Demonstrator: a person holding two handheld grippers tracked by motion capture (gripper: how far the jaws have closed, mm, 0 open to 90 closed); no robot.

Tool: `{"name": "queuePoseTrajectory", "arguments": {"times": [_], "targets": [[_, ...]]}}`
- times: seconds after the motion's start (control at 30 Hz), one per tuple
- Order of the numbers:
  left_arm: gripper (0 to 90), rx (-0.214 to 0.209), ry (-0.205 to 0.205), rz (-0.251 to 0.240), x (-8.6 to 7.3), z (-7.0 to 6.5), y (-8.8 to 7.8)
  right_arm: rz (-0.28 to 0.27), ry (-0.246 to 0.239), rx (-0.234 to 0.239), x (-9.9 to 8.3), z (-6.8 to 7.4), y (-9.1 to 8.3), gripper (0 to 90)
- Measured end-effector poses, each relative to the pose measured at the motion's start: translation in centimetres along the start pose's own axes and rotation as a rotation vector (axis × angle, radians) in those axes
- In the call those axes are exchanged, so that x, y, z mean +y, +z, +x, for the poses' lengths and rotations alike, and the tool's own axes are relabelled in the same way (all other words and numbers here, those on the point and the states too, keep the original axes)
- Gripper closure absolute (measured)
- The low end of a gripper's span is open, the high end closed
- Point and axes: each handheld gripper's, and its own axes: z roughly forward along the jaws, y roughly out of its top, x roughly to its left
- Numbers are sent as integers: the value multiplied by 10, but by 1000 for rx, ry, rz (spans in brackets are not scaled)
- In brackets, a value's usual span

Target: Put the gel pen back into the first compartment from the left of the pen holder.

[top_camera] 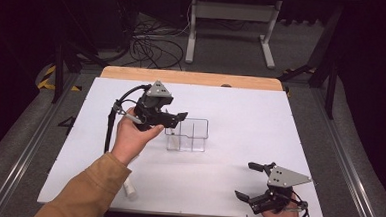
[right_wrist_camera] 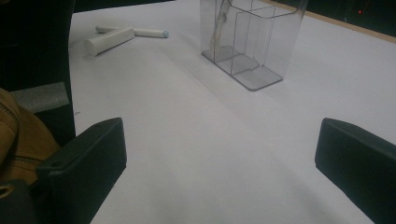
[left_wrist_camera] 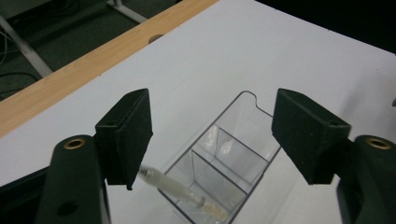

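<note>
Left gripper view: spread jaws of the left gripper (left_wrist_camera: 212, 135) hang above the organizer (left_wrist_camera: 223, 177); a pen (left_wrist_camera: 180, 190) leans slanted inside, released.

Right gripper (top_camera: 255, 182), also spread, rests well apart from the organizer.

Room's dark, light's on the white table (top_camera: 237, 186) from overhead, soft shadows, no harsh glare. Both gripper views pretty soft/grainy w/ blurry close-up jaws; high view low-res, surroundings basically black.

A white tabletop (top_camera: 238, 166) with a light wooden far edge (top_camera: 192, 78). A clear, colourless plastic organizer (top_camera: 187, 134) holds a pale translucent pen (left_wrist_camera: 180, 190). Both tools have black jaws and grey top plates. The sleeve (top_camera: 84, 193) is tan.
</note>
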Motion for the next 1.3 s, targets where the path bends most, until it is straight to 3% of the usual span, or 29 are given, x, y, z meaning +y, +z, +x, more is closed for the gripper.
{"name": "queuePoseTrajectory", "arguments": {"times": [0.17,0.27,0.43,0.57,1.07,1.3], "targets": [[252,17,40,5,-9,-2,-22,1,1,1,0,0,1,27],[240,37,74,35,-17,-3,-32,2,2,0,0,0,1,27],[240,56,87,85,-33,-4,-38,4,4,1,0,1,2,27],[245,66,85,115,-46,-2,-41,6,-1,1,1,1,2,27],[242,80,17,177,-82,14,-48,8,-1,1,0,1,2,27],[242,103,21,197,-98,16,-46,8,-1,1,0,1,2,27]]}}
